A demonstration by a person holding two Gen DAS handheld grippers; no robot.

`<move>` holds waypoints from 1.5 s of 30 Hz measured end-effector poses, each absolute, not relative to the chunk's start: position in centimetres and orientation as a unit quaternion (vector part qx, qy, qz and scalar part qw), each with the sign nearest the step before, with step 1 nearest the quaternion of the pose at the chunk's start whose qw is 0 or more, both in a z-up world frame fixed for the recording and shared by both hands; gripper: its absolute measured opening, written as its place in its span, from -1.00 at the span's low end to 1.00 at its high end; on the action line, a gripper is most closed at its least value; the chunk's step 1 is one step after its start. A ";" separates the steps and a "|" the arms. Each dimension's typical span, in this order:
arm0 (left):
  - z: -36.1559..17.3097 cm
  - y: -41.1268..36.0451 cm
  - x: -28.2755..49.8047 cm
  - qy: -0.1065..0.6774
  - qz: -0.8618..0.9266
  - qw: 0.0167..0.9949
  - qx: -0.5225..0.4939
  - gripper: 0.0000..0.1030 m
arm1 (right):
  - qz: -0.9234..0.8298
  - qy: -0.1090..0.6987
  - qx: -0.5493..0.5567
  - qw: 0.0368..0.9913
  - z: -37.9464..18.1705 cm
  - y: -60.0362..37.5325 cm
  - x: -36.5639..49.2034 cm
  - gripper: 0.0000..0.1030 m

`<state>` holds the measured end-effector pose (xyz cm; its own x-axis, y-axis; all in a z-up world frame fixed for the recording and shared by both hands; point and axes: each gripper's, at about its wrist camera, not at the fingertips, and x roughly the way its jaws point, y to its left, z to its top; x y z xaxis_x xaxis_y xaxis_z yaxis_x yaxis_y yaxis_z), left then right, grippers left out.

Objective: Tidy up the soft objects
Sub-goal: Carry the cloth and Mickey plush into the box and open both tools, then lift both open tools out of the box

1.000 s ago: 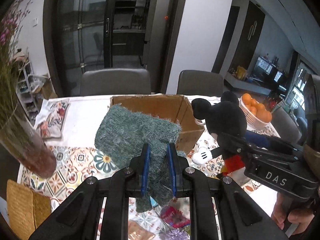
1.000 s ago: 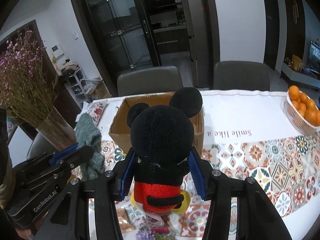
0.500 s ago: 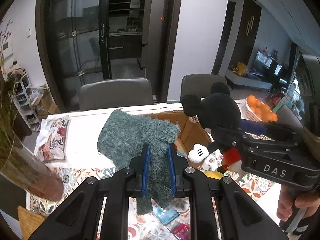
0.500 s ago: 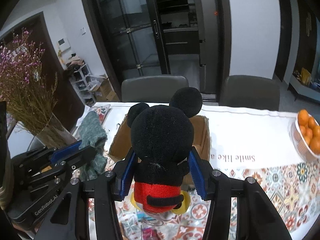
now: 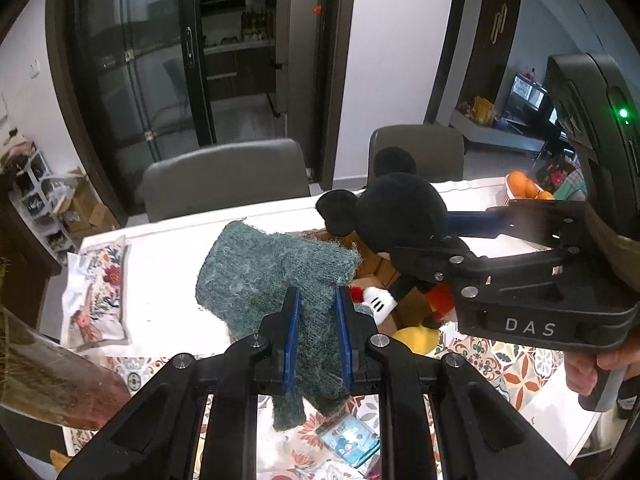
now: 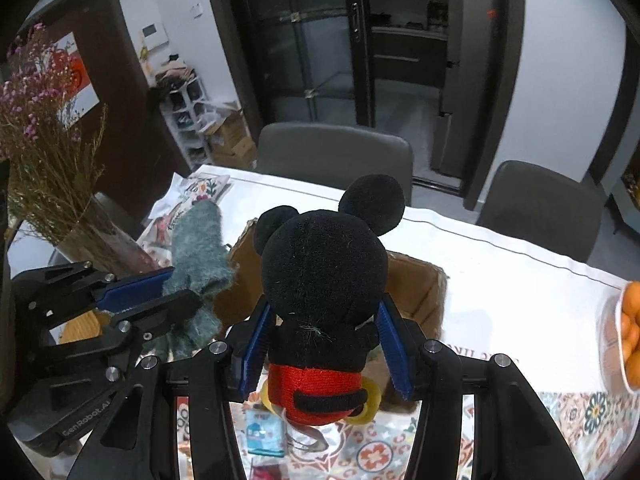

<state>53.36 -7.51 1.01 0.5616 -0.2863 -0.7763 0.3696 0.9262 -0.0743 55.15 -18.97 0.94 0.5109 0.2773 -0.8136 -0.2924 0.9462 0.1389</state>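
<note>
My left gripper (image 5: 316, 300) is shut on a teal knitted cloth (image 5: 272, 276) and holds it in the air above the table, over the near left edge of a cardboard box (image 5: 376, 270). My right gripper (image 6: 322, 320) is shut on a Mickey Mouse plush (image 6: 320, 280) with black head and red shorts, held above the same box (image 6: 416, 292). The plush also shows in the left wrist view (image 5: 400, 212), to the right of the cloth. The cloth shows in the right wrist view (image 6: 198, 248), at the left. The box's inside is mostly hidden.
A vase of dried flowers (image 6: 52, 176) stands at the table's left. A floral pouch (image 5: 96, 296) lies at the far left. A bowl of oranges (image 6: 624, 340) sits at the right. Small packets (image 5: 348, 442) lie on the patterned tablecloth near me. Two grey chairs (image 5: 224, 180) stand behind the table.
Both grippers have risen and moved forward with their loads. The cloth and the plush now hang over the box, which is largely covered from view.
</note>
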 end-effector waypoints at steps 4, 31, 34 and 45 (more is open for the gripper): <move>-0.5 -7.7 54.8 0.444 -0.185 0.875 0.044 -0.64 | 0.173 0.480 -0.010 0.860 -0.6 -18.8 56.7 0.01; -7.2 -10.7 59.0 0.503 -0.170 0.845 0.070 0.01 | 0.136 0.562 -0.028 0.815 -10.7 -19.7 60.3 0.33; -6.7 -10.6 58.8 0.499 -0.165 0.848 0.070 0.05 | 0.129 0.553 -0.031 0.823 -9.7 -20.0 60.2 0.33; -3.5 -9.2 54.7 0.472 -0.128 0.868 0.086 0.21 | 0.069 0.520 -0.006 0.851 -6.1 -21.3 56.2 0.33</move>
